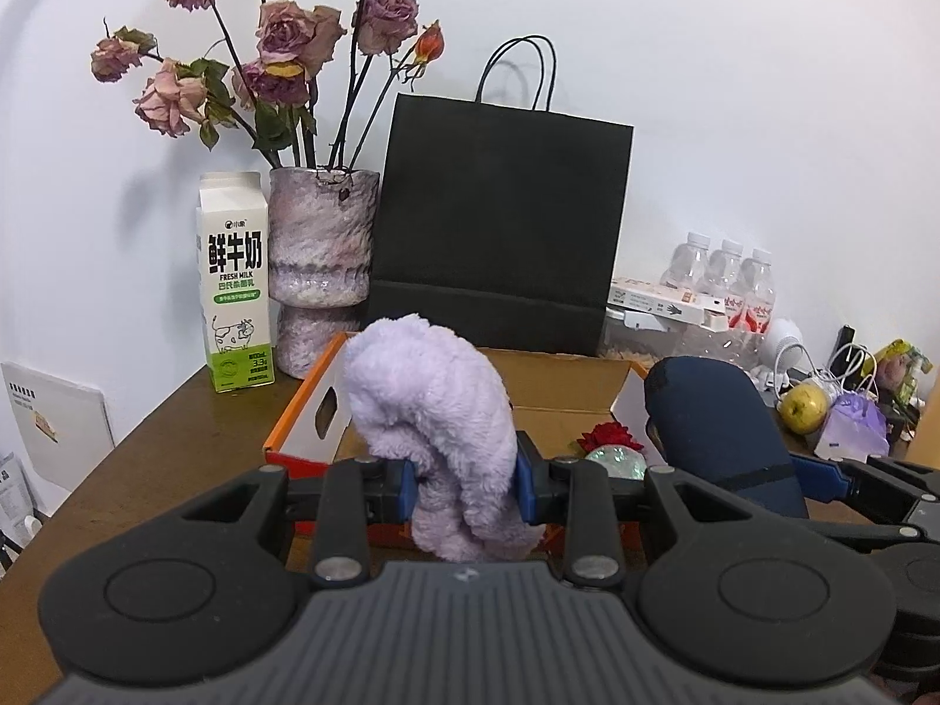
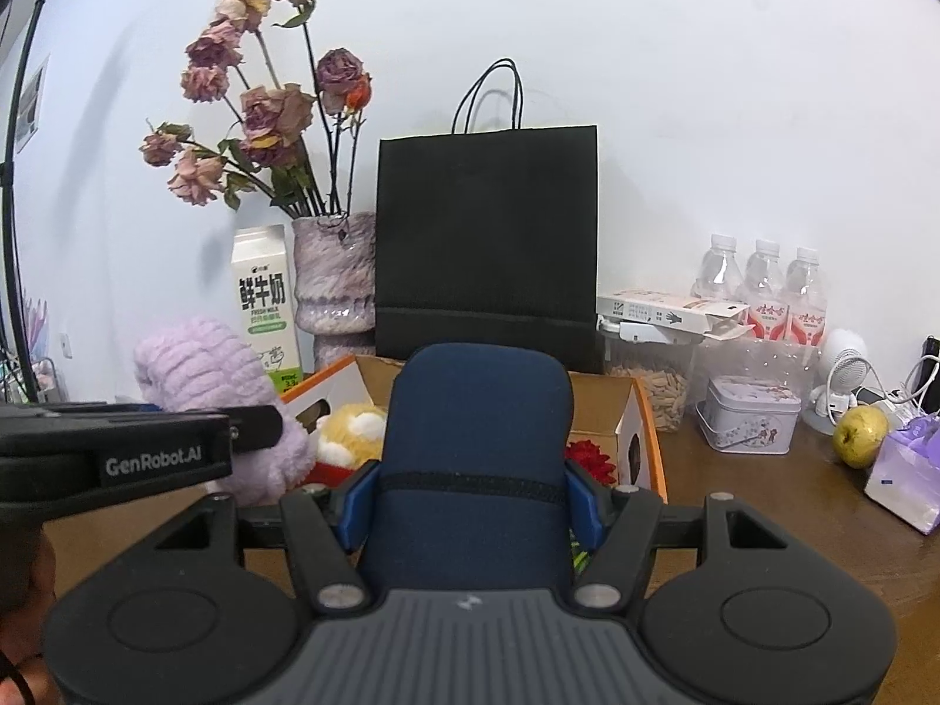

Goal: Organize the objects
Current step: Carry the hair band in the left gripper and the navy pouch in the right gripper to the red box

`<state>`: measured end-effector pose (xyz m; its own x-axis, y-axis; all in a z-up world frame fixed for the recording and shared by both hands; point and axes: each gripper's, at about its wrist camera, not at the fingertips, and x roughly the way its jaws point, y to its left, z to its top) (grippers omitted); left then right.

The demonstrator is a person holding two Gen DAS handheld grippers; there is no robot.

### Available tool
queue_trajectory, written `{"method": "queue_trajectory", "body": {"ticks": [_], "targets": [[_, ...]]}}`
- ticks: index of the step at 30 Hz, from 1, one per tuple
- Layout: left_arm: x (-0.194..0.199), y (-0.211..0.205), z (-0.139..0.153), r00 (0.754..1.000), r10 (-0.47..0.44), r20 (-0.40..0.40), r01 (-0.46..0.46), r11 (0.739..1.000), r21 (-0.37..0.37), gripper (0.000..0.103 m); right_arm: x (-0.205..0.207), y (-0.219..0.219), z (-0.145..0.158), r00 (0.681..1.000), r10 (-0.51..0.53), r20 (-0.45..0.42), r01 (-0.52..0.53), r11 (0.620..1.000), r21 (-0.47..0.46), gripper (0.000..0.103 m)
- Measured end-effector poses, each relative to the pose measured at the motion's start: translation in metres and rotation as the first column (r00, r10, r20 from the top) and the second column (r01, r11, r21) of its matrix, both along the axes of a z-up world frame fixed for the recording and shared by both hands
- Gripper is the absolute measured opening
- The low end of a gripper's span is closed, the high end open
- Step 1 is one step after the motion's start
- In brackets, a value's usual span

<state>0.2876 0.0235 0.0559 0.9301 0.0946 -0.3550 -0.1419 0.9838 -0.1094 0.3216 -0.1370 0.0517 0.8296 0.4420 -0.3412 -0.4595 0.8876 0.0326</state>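
Note:
My left gripper (image 1: 467, 490) is shut on a fluffy lilac cloth (image 1: 432, 411) and holds it above the near edge of an open cardboard box (image 1: 578, 385) with orange rims. My right gripper (image 2: 473, 508) is shut on a dark navy pouch (image 2: 476, 429), held just right of the left one over the same box (image 2: 611, 405). The pouch also shows in the left wrist view (image 1: 717, 429), and the lilac cloth in the right wrist view (image 2: 217, 393). Inside the box lie a red fabric flower (image 1: 611, 435), a shiny ball (image 1: 617, 461) and a yellow plush (image 2: 349, 432).
Behind the box stand a black paper bag (image 1: 499, 223), a vase of dried roses (image 1: 323, 258) and a milk carton (image 1: 235, 282). To the right are water bottles (image 2: 764, 288), a tin (image 2: 749, 414), a small fan (image 2: 846, 376), a green pear (image 2: 860, 435) and a lilac packet (image 2: 907, 479) on the brown table (image 1: 153, 470).

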Motion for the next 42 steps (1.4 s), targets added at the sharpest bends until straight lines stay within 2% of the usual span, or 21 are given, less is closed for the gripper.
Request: {"method": "queue_trajectory", "body": {"ticks": [25,42], "targets": [[0.063,0.013,0.016,0.999,0.016,0.038,-0.015,0.999,-0.032,0.032,0.067,0.021,0.011,1.0,-0.019,0.009,0.018,0.999,0.035,0.063],[0.121,0.021,0.006,1.0,0.009,-0.003,-0.009,0.999,-0.04,0.032,0.126,0.037,0.0,0.999,-0.04,-0.027,0.04,0.999,0.001,0.063]]}}
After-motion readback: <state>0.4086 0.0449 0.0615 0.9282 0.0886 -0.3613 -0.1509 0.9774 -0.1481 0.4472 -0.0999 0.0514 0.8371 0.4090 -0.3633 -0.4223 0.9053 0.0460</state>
